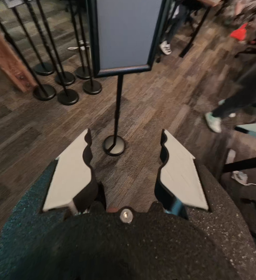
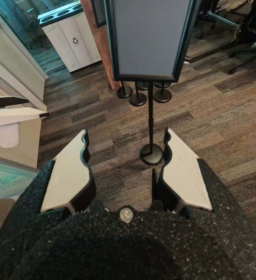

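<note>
In the left wrist view the left tongs [image 1: 125,131] hang above the brown wood-grain floor [image 1: 154,106], their two white fingers [image 1: 73,171] spread wide with nothing between them. At 12 o'clock from their tips stands the tall black-framed sign stand with a blank grey panel [image 1: 128,33]; its thin black pole runs down to a round black base [image 1: 113,145], which lies between the fingertips in this view but on the floor, apart from them. At 10 o'clock a cluster of black posts on round bases [image 1: 66,94] stands beside a reddish wooden column [image 1: 4,63]. At 2 o'clock a person's leg and pale shoe [image 1: 213,122] are blurred.

In the right wrist view the right tongs [image 2: 125,131] are likewise wide open and empty above the floor. The same sign stand [image 2: 148,37] rises at 12 o'clock, its base [image 2: 151,154] just beside the right-hand finger [image 2: 183,174] in this view. At 10 o'clock sits a white recycling cabinet with round holes in a dark top [image 2: 73,44]. At 9 o'clock the left tongs [image 2: 15,115] enter the edge.
</note>
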A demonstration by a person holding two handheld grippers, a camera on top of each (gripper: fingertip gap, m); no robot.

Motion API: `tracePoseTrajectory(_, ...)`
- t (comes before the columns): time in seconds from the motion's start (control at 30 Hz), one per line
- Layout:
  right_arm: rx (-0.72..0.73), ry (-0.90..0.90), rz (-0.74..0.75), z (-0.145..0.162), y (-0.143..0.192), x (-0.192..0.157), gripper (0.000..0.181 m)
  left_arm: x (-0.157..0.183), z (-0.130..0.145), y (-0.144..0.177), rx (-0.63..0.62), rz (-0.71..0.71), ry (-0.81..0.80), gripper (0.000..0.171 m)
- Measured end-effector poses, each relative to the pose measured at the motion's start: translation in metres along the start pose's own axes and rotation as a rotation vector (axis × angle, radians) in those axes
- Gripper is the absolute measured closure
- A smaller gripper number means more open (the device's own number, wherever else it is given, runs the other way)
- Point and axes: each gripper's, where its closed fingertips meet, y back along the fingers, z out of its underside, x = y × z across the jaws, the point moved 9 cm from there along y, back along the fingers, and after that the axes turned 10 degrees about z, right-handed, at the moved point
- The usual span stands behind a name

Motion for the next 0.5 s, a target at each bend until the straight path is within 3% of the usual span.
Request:
tracePoseTrajectory(0.2,0.027,0.059,-0.039,-0.001,0.034,0.042,0.082,0.051,0.017,0.004,-0.048,-0.127,0.041,0.081)
tracePoseTrajectory(0.5,0.068,0.094,-0.019,0.012,0.053,0.041,0.085,0.095,0.019,0.026,-0.02,-0.127,0.027,0.08)
